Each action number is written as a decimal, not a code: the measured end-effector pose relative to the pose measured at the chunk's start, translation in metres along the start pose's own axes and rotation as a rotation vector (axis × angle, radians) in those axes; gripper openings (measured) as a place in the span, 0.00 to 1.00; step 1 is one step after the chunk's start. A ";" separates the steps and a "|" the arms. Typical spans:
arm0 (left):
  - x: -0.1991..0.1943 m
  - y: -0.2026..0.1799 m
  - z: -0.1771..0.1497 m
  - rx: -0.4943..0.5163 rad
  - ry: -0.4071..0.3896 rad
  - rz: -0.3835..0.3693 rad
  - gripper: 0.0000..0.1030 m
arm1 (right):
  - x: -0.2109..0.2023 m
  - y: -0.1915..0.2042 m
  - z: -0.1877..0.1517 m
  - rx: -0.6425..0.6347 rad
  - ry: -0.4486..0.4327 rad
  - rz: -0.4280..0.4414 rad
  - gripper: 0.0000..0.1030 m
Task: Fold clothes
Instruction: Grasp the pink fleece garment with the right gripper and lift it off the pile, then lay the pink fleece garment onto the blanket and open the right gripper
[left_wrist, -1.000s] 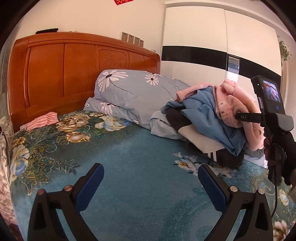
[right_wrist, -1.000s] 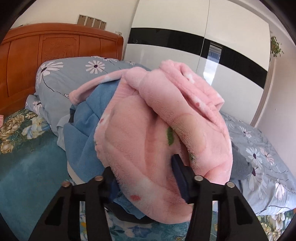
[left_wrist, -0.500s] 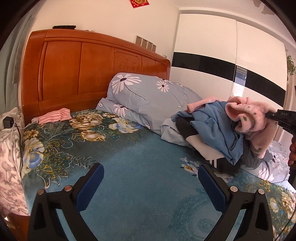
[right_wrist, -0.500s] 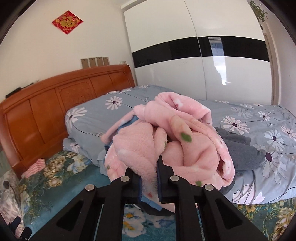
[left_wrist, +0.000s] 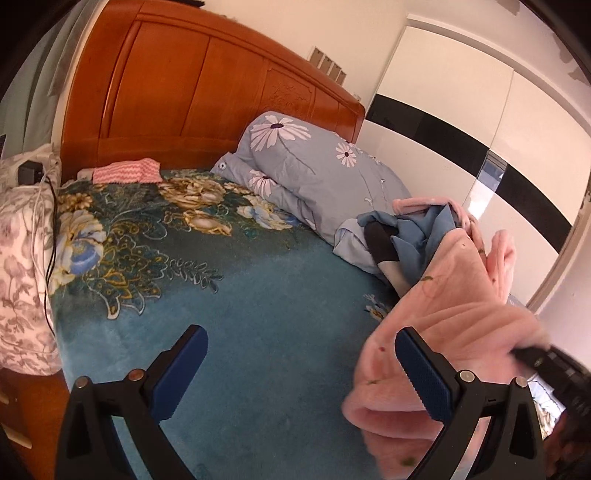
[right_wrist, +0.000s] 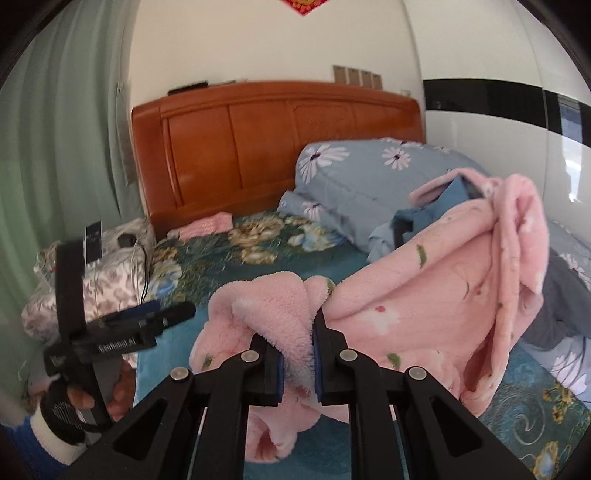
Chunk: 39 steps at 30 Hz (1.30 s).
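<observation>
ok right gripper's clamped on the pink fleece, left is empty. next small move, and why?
Probably bring the open left gripper over to pinch a free edge of the pink fleece garment. The right gripper has it bunched between its pads, while much of it trails back to the clothes pile; a second grip would let it be spread on the blue bedspread.

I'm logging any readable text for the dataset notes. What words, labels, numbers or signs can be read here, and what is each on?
White lettering on the left gripper body: blurred, unreadable.
Black tag standing beside the floral pillow: print too small to read.
Red wall decoration above the headboard: cut off by the frame, unreadable.
No other text shows.
</observation>
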<state>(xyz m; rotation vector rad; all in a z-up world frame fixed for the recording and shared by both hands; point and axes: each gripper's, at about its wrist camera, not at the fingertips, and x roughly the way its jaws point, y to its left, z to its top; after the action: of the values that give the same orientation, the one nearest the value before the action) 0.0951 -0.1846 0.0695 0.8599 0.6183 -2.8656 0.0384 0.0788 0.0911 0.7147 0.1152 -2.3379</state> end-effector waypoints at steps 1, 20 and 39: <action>0.000 0.002 -0.001 0.002 0.013 0.003 1.00 | 0.018 0.007 -0.008 -0.007 0.040 -0.002 0.12; 0.049 -0.045 -0.065 0.086 0.248 -0.094 1.00 | -0.024 -0.082 -0.068 0.067 0.075 -0.238 0.49; 0.074 -0.035 -0.075 -0.070 0.369 -0.202 1.00 | 0.032 -0.217 -0.015 0.400 -0.030 -0.312 0.49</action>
<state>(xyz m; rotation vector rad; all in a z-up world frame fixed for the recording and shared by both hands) 0.0647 -0.1204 -0.0152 1.4054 0.8811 -2.8520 -0.1122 0.2301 0.0380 0.9058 -0.2823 -2.7056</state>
